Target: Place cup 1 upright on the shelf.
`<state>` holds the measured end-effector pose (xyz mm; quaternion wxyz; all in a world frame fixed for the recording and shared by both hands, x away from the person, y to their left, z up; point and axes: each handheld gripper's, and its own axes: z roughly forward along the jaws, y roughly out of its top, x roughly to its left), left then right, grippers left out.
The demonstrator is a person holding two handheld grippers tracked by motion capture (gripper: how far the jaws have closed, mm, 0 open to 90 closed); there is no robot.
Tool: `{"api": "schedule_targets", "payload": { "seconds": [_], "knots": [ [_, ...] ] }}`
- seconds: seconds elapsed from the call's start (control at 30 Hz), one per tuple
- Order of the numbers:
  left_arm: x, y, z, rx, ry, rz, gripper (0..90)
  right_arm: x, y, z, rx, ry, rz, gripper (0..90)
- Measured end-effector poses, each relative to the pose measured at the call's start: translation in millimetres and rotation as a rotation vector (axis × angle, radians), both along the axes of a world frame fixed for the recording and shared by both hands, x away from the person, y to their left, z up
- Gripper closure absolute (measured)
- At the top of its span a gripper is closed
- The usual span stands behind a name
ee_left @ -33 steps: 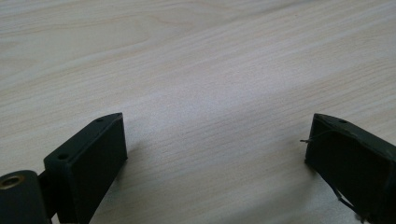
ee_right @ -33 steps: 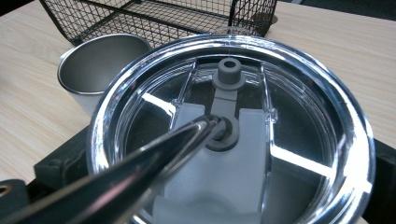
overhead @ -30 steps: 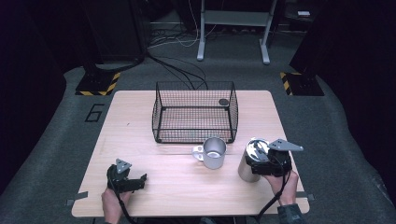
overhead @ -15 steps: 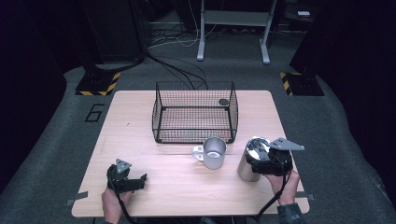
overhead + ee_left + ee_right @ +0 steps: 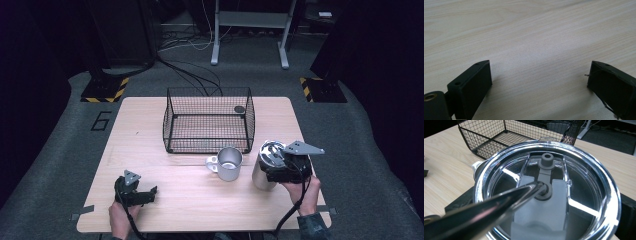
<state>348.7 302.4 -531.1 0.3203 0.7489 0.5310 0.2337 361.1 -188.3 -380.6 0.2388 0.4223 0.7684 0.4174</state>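
A steel tumbler with a clear lid stands on the wooden table at the front right. A metal straw goes through the lid's grey centre hole. My right gripper is shut on the tumbler, with one black jaw on each side of it just under the lid. A steel mug with a white handle stands just left of the tumbler. At the front left my left gripper rests low over the table, open, with bare wood between its jaws.
A black wire basket stands behind the mug at the table's middle, and a small dark disc lies in its far right corner. The basket rises close behind the tumbler in the right gripper view. Cables cross the floor beyond the table.
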Motion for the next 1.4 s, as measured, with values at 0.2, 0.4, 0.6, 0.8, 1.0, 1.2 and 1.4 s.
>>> {"api": "schedule_targets", "payload": {
  "seconds": [0.2, 0.4, 0.6, 0.8, 1.0, 1.2, 1.4],
  "knots": [
    [0.0, -0.4, -0.6, -0.001, -0.007, 0.004, 5.2, 2.6, -2.6, 7.5, 0.028, 0.001, 0.015, 3.5],
    [-0.1, -0.4, -0.6, -0.001, -0.006, 0.004, 5.2, 4.4, -0.5, 20.0, 0.019, -0.015, 0.013, 3.5],
    [-0.1, -0.4, -0.6, -0.001, -0.006, 0.004, 5.2, 4.9, 0.6, 31.4, 0.011, -0.029, 0.020, 3.5],
    [0.0, -0.4, -0.6, 0.000, -0.009, 0.004, 5.2, 4.8, 2.7, 40.2, 0.002, -0.042, 0.028, 3.5],
    [-0.3, -1.0, -0.8, -0.007, -0.006, 0.009, 5.2, 7.6, 6.0, 48.5, 0.004, -0.051, 0.035, 3.5],
    [-0.4, -1.0, -0.7, -0.007, -0.006, 0.009, 5.2, 8.7, 9.7, 55.8, -0.003, -0.059, 0.047, 3.5],
    [-0.4, -1.0, -0.8, -0.008, -0.005, 0.009, 5.3, 13.6, 14.7, 64.1, -0.006, -0.063, 0.053, 3.5]
  ]
}}
